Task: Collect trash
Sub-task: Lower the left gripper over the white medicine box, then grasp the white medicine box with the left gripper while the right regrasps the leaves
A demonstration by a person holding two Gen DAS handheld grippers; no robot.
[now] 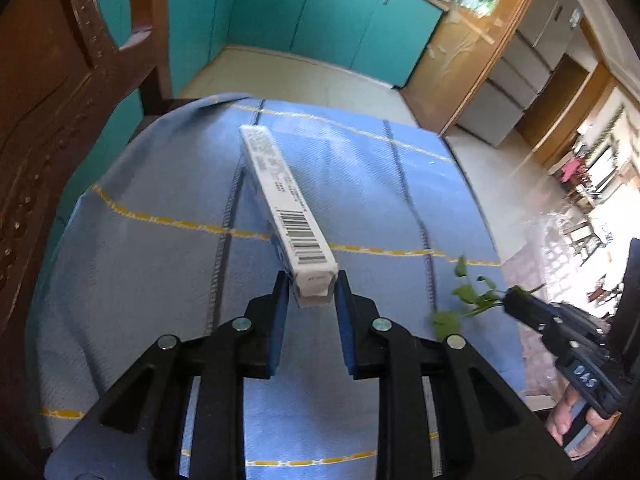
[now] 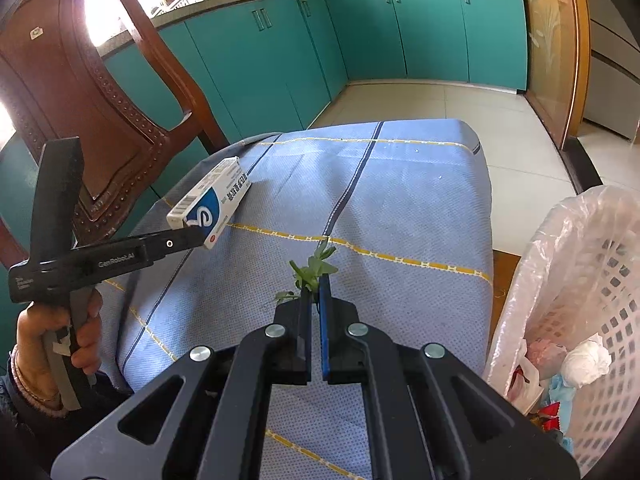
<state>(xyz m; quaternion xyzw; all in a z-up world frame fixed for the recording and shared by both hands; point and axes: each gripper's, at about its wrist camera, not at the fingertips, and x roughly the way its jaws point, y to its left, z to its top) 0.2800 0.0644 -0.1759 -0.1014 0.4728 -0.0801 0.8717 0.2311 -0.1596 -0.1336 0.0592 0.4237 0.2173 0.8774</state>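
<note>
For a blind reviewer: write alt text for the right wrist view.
The right gripper pinches a green sprig over a blue cloth. At left, the left gripper holds a white and blue box; a lined basket with trash stands at right.

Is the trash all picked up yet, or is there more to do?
Nearly. Some trash already lies in the lined white basket. In hand: the left gripper grips a white and blue box, and the right gripper pinches a green sprig. Left: dropping both in the basket. On the blue cloth only tiny specks show.
</note>
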